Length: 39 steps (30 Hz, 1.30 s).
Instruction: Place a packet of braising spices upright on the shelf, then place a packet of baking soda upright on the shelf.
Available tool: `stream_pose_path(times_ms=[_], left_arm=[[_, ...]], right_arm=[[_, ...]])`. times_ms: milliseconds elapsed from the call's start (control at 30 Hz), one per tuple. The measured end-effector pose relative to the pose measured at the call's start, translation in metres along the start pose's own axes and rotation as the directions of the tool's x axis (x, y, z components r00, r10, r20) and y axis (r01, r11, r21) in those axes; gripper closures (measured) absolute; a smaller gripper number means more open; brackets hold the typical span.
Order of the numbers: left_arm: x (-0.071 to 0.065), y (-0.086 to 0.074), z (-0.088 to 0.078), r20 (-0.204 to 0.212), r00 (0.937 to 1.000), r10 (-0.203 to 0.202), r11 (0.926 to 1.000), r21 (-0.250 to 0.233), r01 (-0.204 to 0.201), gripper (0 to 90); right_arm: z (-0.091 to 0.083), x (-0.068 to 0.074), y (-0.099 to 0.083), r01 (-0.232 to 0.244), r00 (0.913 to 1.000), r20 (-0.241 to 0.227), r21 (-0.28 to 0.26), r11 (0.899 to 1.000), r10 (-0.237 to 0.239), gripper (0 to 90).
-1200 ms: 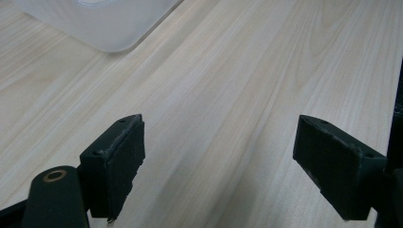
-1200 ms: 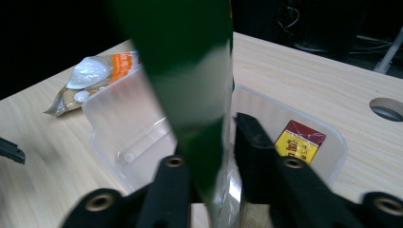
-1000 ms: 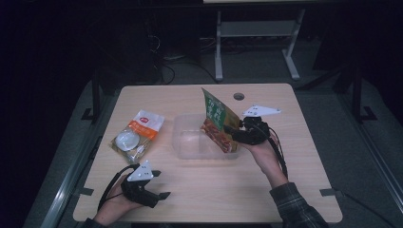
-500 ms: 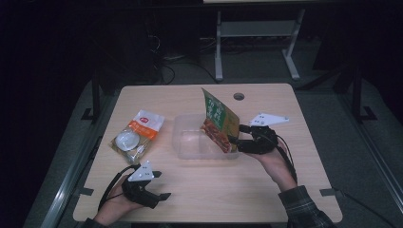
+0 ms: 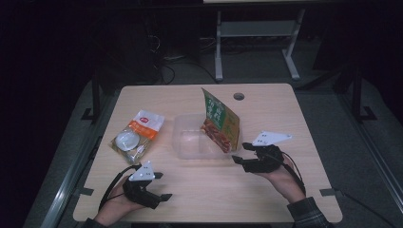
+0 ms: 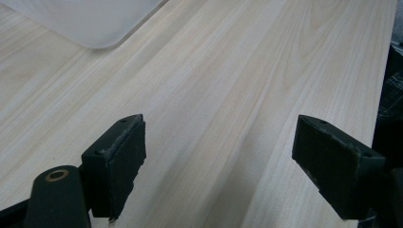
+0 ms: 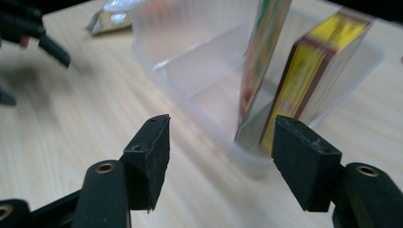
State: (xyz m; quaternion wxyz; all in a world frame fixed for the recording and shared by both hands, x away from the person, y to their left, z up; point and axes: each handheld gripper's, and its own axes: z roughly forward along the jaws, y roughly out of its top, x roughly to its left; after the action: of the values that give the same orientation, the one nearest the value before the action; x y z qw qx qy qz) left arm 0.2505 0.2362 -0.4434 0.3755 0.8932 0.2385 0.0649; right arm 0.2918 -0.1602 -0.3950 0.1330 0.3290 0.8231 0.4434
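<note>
The right claw [image 5: 241, 153] has let go of the snack bag [image 5: 220, 119] and pulled back toward the person. Its jaws have just been opening, and now they stand apart with nothing between them. The bag stands on its edge inside the clear tub [image 5: 199, 142], leaning against the tub's right wall (up close, a box-shaped pack [image 7: 311, 71] stands beside it). So this bag looks done. The other bag [image 5: 137, 135] lies flat on the table [image 5: 294, 109], left of the tub, and is probably next. The left claw [image 5: 161, 185] rests wide open near the front edge, holding nothing
</note>
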Motion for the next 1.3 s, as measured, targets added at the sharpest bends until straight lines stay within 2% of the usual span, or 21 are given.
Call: stream_pose_path(times_ms=[133, 200, 400, 533, 700, 833, 900, 933, 1000, 1100, 1133, 1167, 1200, 1233, 1267, 1300], left_arm=[[0.001, 0.0, -0.001, -0.006, 1.0, 0.006, 0.9999, 0.012, -0.006, 18.7], [0.002, 0.0, -0.002, -0.014, 0.9999, 0.002, 0.9999, 0.011, -0.002, 18.9], [0.009, 0.002, -0.007, -0.05, 0.9987, -0.01, 0.9998, 0.014, 0.011, 19.2], [0.017, 0.004, -0.01, -0.077, 0.9966, -0.029, 0.9994, 0.016, 0.031, 19.2], [0.036, 0.009, -0.018, -0.135, 0.9888, -0.063, 0.998, 0.001, 0.064, 20.9], [0.055, 0.013, -0.024, -0.195, 0.9741, -0.114, 0.9934, -0.026, 0.111, 21.8], [0.066, 0.015, -0.027, -0.226, 0.9638, -0.141, 0.9899, -0.046, 0.134, 21.8], [0.072, 0.017, -0.03, -0.239, 0.9605, -0.142, 0.9898, -0.053, 0.133, 21.8], [0.084, 0.019, -0.033, -0.267, 0.9501, -0.16, 0.9868, -0.065, 0.148, 21.8], [0.102, 0.022, -0.038, -0.318, 0.9253, -0.207, 0.978, -0.096, 0.185, 21.8], [0.102, 0.022, -0.038, -0.318, 0.9253, -0.207, 0.978, -0.096, 0.185, 22.0], [0.115, 0.023, -0.04, -0.348, 0.908, -0.233, 0.9721, -0.107, 0.209, 22.3], [0.121, 0.023, -0.041, -0.36, 0.9003, -0.245, 0.9694, -0.111, 0.219, 22.5], [0.128, 0.024, -0.042, -0.366, 0.8953, -0.254, 0.9671, -0.116, 0.227, 22.6], [0.128, 0.024, -0.042, -0.366, 0.8953, -0.254, 0.9671, -0.116, 0.227, 23.1], [0.141, 0.025, -0.041, -0.391, 0.8789, -0.273, 0.9619, -0.118, 0.246, 23.1]], right_arm=[[0.002, 0.002, -0.01, 0.007, 0.9999, -0.015, 0.026, 1.0, -0.007, 36.2], [0.004, 0.004, -0.018, 0.014, 0.9992, -0.039, 0.059, 0.998, -0.011, 34.9], [0.013, 0.011, -0.037, 0.037, 0.9973, -0.068, 0.135, 0.99, -0.028, 32.6], [0.014, 0.014, -0.042, 0.044, 0.9964, -0.079, 0.15, 0.988, -0.032, 31.6], [0.011, 0.014, -0.048, 0.027, 0.9967, -0.079, 0.16, 0.987, -0.015, 31.2], [0.01, 0.012, -0.051, 0.02, 0.9968, -0.079, 0.162, 0.987, -0.008, 31.3], [0.011, 0.011, -0.051, 0.019, 0.9969, -0.079, 0.16, 0.987, -0.006, 31.3], [0.011, 0.011, -0.051, 0.019, 0.9969, -0.078, 0.161, 0.987, -0.007, 31.3], [0.011, 0.012, -0.051, 0.014, 0.9967, -0.082, 0.163, 0.986, -0.001, 31.3], [0.013, 0.011, -0.052, 0.013, 0.9966, -0.082, 0.17, 0.985, 0.001, 31.3], [0.013, 0.011, -0.052, 0.012, 0.9967, -0.081, 0.17, 0.985, 0.002, 31.3], [0.014, 0.011, -0.052, 0.01, 0.9967, -0.081, 0.169, 0.986, 0.003, 31.3], [0.014, 0.01, -0.052, 0.006, 0.9966, -0.081, 0.173, 0.985, 0.008, 31.3], [0.014, 0.01, -0.052, 0.005, 0.9966, -0.082, 0.172, 0.985, 0.009, 31.3], [0.014, 0.01, -0.052, 0.01, 0.9966, -0.082, 0.169, 0.986, 0.003, 31.3], [0.014, 0.01, -0.052, 0.002, 0.9967, -0.08, 0.171, 0.985, 0.012, 31.3]])
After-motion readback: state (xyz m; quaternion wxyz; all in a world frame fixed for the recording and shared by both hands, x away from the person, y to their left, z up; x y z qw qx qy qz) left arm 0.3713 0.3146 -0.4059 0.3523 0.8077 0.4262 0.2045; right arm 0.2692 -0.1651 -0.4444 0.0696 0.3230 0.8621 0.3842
